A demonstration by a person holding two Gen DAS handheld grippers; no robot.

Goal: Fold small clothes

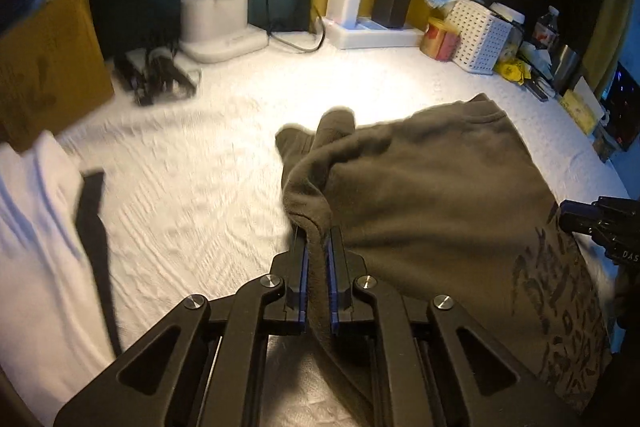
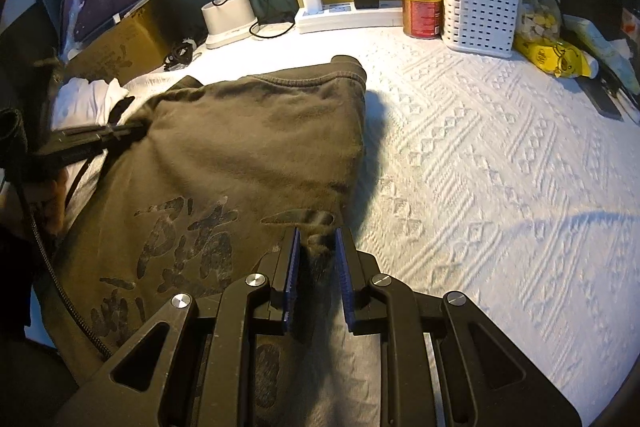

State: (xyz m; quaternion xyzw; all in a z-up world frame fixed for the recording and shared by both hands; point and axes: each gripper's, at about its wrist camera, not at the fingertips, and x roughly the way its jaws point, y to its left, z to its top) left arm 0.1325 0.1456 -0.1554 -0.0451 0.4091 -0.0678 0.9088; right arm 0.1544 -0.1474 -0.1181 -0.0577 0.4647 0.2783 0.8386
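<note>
An olive-brown garment point(image 1: 440, 195) with dark printed characters lies spread on the white textured cloth point(image 1: 192, 195). My left gripper point(image 1: 318, 239) is shut on a bunched fold of its left edge, which rises between the blue pads. In the right wrist view the same garment point(image 2: 248, 147) fills the left half of the frame, and my right gripper point(image 2: 318, 239) is shut on its right edge, near the print. The left gripper point(image 2: 138, 129) shows there at the garment's far left side. The right gripper's black body point(image 1: 600, 223) pokes in at the right of the left wrist view.
A white cloth point(image 1: 36, 227) with a dark strap point(image 1: 94, 227) lies left of the garment. Along the back stand a cardboard box point(image 1: 48, 67), lamp base point(image 1: 216, 19), power strip point(image 2: 348, 15), red tin point(image 2: 422, 13), white basket point(image 2: 478, 9) and yellow packets point(image 2: 556, 61).
</note>
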